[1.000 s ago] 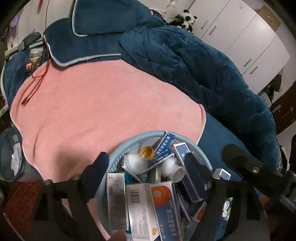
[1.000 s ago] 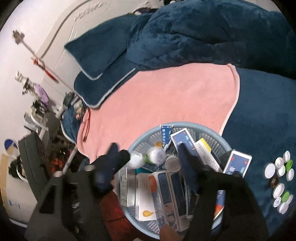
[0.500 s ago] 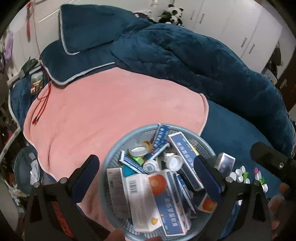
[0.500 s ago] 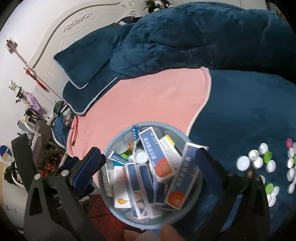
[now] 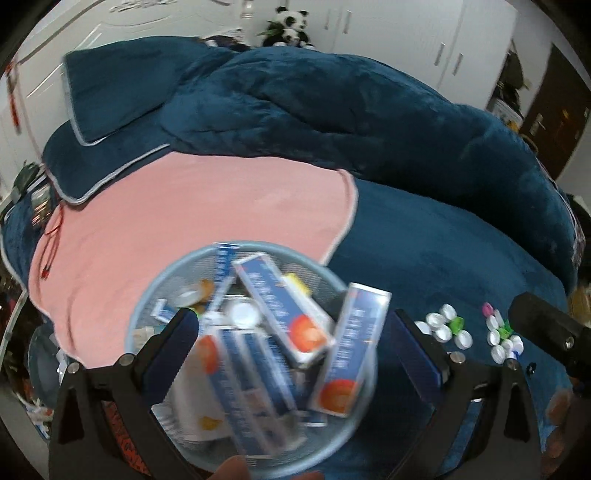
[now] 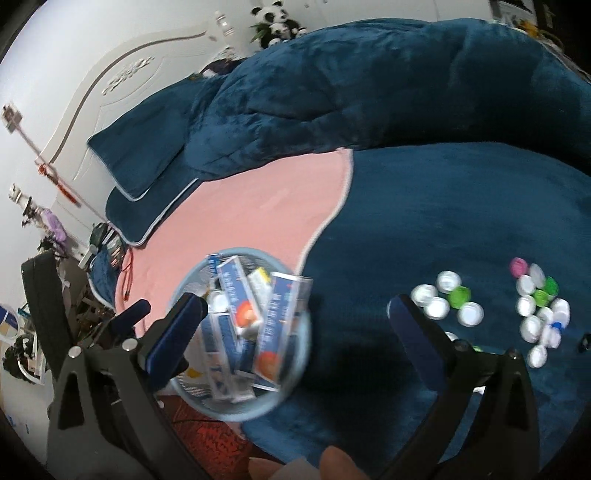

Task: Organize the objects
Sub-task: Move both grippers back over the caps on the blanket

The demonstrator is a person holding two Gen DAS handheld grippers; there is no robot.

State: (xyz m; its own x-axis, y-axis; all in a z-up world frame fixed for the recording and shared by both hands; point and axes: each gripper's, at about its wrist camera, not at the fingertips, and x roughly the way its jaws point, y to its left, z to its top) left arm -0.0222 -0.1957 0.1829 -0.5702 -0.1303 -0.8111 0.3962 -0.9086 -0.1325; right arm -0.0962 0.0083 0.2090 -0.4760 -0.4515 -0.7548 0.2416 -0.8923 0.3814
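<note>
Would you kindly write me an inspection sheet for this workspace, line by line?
Surface: bed under a dark blue blanket, with a pink towel spread on the side nearer the pillows.
Job's things: round blue mesh basket full of blue-and-white medicine boxes, at the bed's near edge; one box leans over its rim.
Clutter: loose bottle caps, white, green and pink, in two clusters on the blanket.
Grippers: left gripper and right gripper both open, nothing held.
Cables: red cord on the towel's far-left edge.
Surroundings: pillows, panda toy, white wardrobe.
</note>
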